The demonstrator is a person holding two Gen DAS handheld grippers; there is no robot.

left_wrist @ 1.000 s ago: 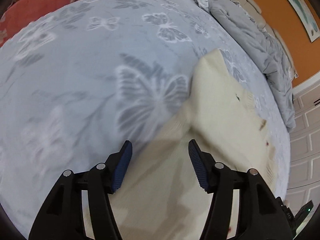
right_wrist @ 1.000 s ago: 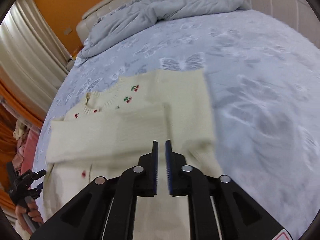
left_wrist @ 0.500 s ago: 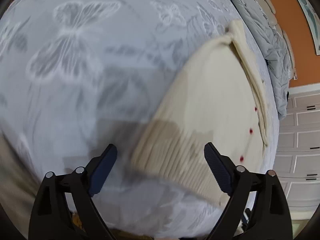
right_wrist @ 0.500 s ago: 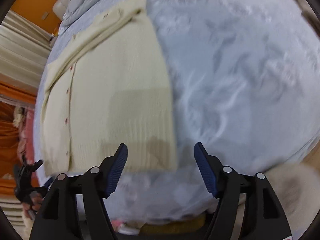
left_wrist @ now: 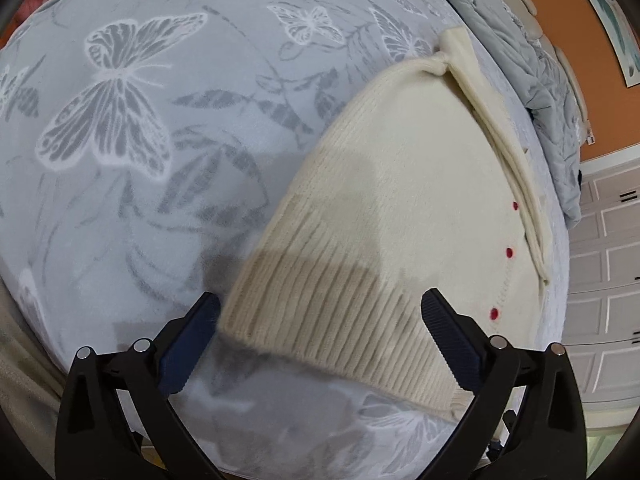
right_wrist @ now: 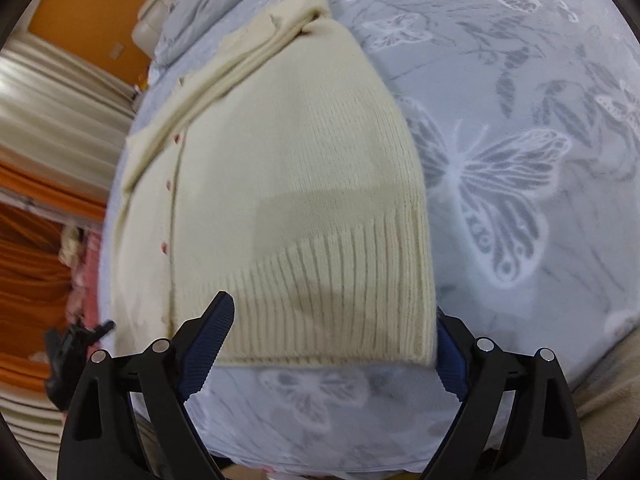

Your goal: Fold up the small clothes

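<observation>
1. Surface: bed with a grey-blue butterfly-print blanket [left_wrist: 132, 128]; crumpled grey duvet [left_wrist: 516, 60] at its far edge; orange wall [left_wrist: 580, 40], white panelled cabinet doors [left_wrist: 608, 280], beige curtains [right_wrist: 48, 112].
2. Task item: cream knit cardigan [left_wrist: 400, 200], sleeves folded in, flat near the bed's near edge; ribbed hem nearest, red buttons [left_wrist: 509, 253] along the placket.
3. Change: a second ago both grippers sat over the sleeves, the right nearly closed; now both are at the hem corners.
4. Left gripper [left_wrist: 320, 344]: jaws opening, spread wide, hem corner between them, ungripped.
5. Right gripper [right_wrist: 332, 348]: jaws opening, likewise astride the hem, released.
</observation>
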